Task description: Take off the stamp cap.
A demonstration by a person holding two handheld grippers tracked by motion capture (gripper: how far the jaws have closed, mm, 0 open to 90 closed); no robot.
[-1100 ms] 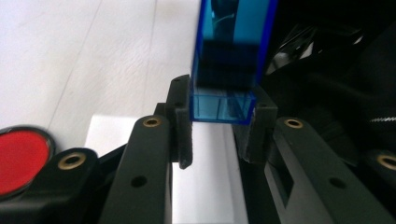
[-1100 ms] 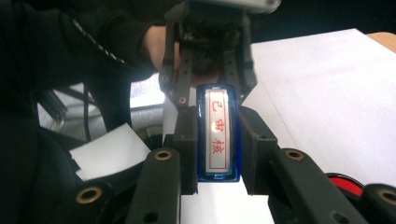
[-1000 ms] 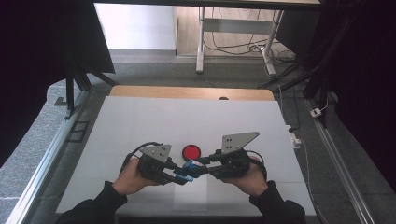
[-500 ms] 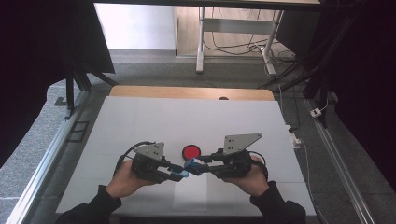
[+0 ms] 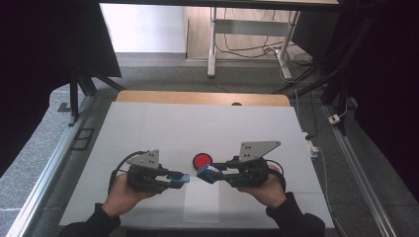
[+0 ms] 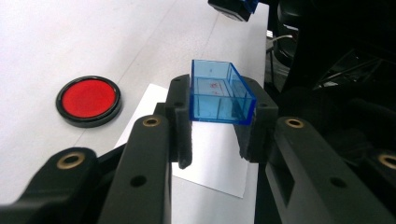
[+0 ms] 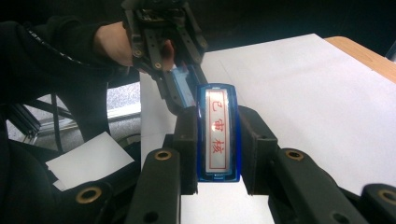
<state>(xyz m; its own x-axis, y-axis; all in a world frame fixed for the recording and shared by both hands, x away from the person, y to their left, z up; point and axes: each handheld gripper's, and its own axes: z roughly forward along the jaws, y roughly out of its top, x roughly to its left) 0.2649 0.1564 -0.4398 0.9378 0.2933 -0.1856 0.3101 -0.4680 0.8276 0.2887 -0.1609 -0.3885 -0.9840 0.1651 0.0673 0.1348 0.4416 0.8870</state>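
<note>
Right, I read stamp as uncapped: left gripper [image 5: 184, 178] clamped on clear blue stamp cap [image 6: 219, 93], right gripper [image 5: 203, 174] clamped on blue self-inking stamp [image 7: 218, 135], red-character face toward its camera. Both parts sit between tips above white paper sheet [image 5: 201, 205], tips just apart, facing each other. Red ink pad [image 5: 202, 160] at 12 o'clock of that gap, untouched. Left to do, I judge: stamping, recapping. Both hands low, grippers near level, pointing inward.

White table [image 5: 148, 128] — red disc [image 5: 201, 160], paper [image 5: 200, 205].
</note>
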